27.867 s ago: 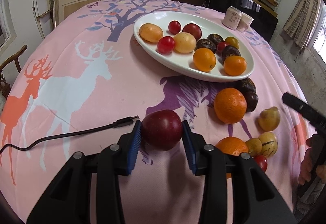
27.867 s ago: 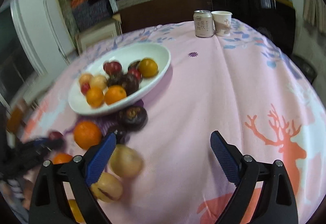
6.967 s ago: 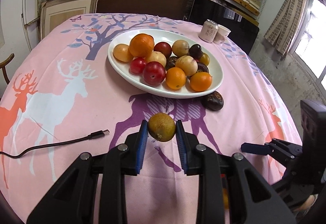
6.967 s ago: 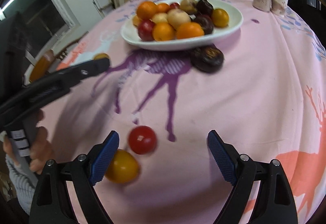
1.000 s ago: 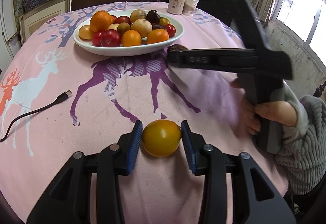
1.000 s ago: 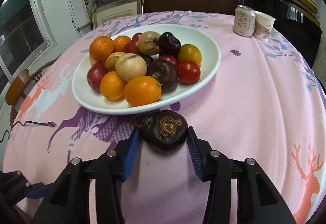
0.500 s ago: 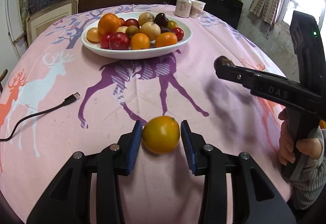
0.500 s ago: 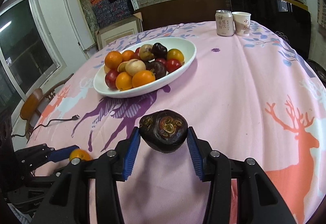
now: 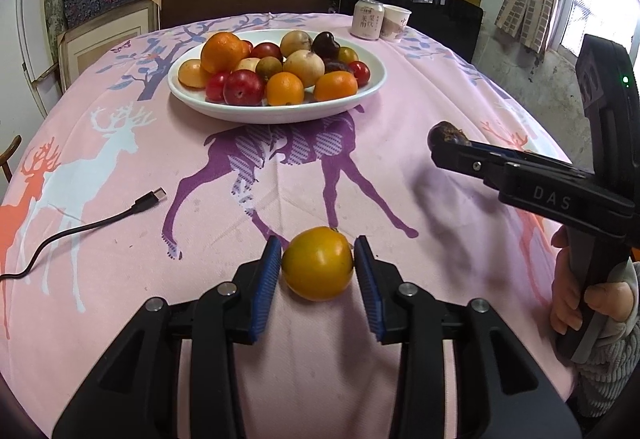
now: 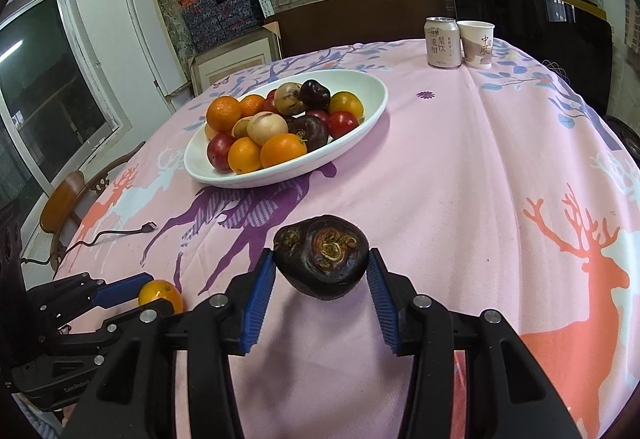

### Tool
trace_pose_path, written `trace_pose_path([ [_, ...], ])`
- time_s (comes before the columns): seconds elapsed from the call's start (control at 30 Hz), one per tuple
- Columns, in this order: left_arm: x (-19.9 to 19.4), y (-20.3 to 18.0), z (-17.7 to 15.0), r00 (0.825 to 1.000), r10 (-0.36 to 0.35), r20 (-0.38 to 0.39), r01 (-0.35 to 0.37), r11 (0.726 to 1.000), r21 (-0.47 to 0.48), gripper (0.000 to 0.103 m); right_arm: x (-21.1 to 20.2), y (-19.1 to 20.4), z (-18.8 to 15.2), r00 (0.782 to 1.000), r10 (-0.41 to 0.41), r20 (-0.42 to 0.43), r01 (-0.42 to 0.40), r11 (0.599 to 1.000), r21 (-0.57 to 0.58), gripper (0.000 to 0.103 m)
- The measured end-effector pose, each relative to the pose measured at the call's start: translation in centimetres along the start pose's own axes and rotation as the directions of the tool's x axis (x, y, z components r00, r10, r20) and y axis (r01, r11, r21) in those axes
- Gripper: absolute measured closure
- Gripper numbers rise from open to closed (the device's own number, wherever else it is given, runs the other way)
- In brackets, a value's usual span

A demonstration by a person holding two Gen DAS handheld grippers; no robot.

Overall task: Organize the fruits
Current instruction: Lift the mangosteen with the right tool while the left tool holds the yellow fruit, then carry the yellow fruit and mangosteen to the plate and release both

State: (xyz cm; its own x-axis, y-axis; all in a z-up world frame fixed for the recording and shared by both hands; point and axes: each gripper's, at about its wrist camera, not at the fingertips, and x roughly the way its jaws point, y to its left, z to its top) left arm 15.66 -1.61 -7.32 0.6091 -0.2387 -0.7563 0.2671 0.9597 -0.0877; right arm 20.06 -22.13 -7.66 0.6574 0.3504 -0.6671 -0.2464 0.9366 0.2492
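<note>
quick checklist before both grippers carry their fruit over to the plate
1. Left gripper shut on the yellow-orange fruit: ok, pads press both sides.
2. Right gripper shut on the dark purple fruit: ok.
3. Path to the white plate free of obstacles: ok, only cloth lies between.
4. Grippers apart from each other: ok, the right sits off to the side.
5. Free spot on the plate: cannot tell, the fruit is piled, bare rim shows at the right end.
6. Black cable out of the way: ok.

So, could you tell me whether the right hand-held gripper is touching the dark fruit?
Touching. The right wrist view shows both blue pads of the right hand-held gripper pressed against the sides of the dark fruit.
</note>
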Motion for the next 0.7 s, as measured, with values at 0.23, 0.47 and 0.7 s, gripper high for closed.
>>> trace_pose_path([
  [0.23,0.19,0.04,-0.10,1.000,-0.015,-0.014,0.015,1.000,-0.003,0.064,0.01,-0.04,-0.01,1.000,0.003,0.000,-0.003,1.000,0.001,0.055],
  [0.47,0.72,-0.08,-0.35,0.998,-0.039,-0.058,0.039,0.999,0.002,0.066,-0.13,-0.17,0.05,1.000,0.010,0.001,-0.010,1.000,0.012,0.055],
  [0.7,0.26,0.23,-0.07,0.999,-0.023,-0.044,0.023,1.000,-0.016,0.067,-0.31,-0.32,0.04,1.000,0.017,0.010,-0.017,1.000,0.015,0.055],
])
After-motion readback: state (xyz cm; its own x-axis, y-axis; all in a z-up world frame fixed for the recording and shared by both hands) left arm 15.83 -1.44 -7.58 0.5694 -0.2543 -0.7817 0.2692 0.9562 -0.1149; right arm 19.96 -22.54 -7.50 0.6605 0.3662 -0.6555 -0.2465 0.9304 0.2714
